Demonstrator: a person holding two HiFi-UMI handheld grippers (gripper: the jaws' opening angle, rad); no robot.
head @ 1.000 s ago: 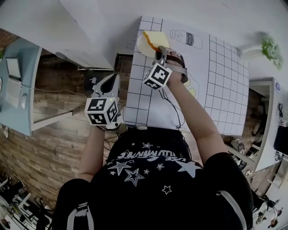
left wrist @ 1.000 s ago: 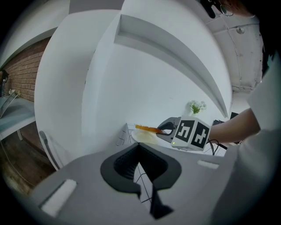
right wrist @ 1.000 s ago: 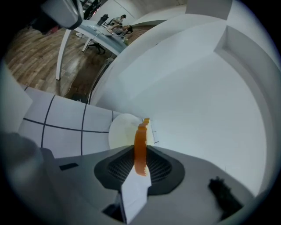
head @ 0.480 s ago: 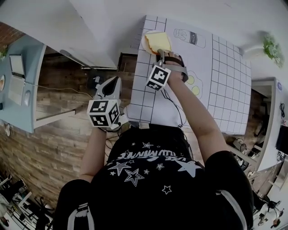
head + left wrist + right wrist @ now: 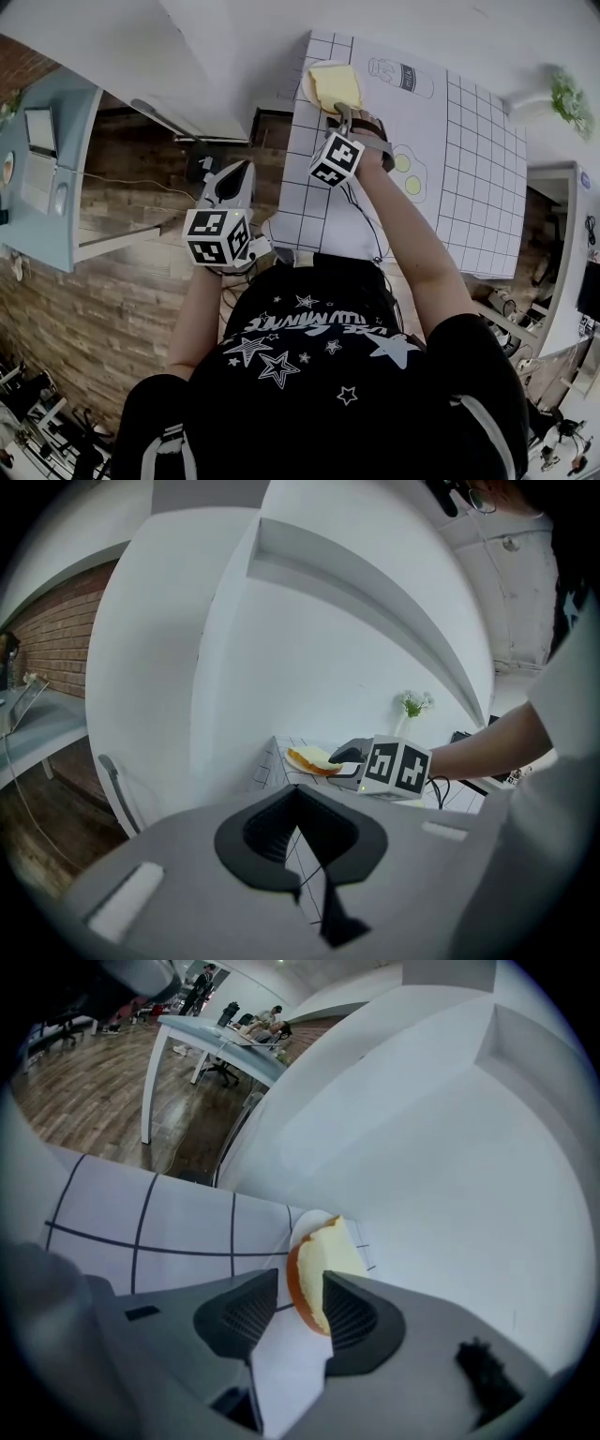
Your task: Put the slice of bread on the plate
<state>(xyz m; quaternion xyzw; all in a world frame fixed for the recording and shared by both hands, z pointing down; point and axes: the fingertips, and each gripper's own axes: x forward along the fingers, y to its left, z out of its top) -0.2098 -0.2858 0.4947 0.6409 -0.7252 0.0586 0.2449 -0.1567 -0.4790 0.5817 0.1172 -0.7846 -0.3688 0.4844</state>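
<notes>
The slice of bread [image 5: 335,86], pale with an orange crust, lies on the small white plate [image 5: 309,82] at the far left corner of the gridded mat. My right gripper [image 5: 342,114] sits at the plate's near edge. In the right gripper view its jaws [image 5: 300,1288] are opening around the bread [image 5: 323,1260]. A gap shows on the left pad's side, and the crust is close against the right pad. My left gripper [image 5: 230,183] hovers off the table's left side over the floor, its jaws nearly together with nothing in them [image 5: 307,891]. From there the bread [image 5: 314,758] shows beyond it.
The white mat [image 5: 412,187] carries printed pictures of a bottle and eggs. A small green plant [image 5: 562,98] stands at the far right. White walls and a sloping ledge close in behind the plate. A light blue desk [image 5: 42,178] stands on the wooden floor at left.
The bread went from edge-on above the plate to lying flat on it. My right gripper came down with it and its jaws spread. The left gripper drifted slightly.
</notes>
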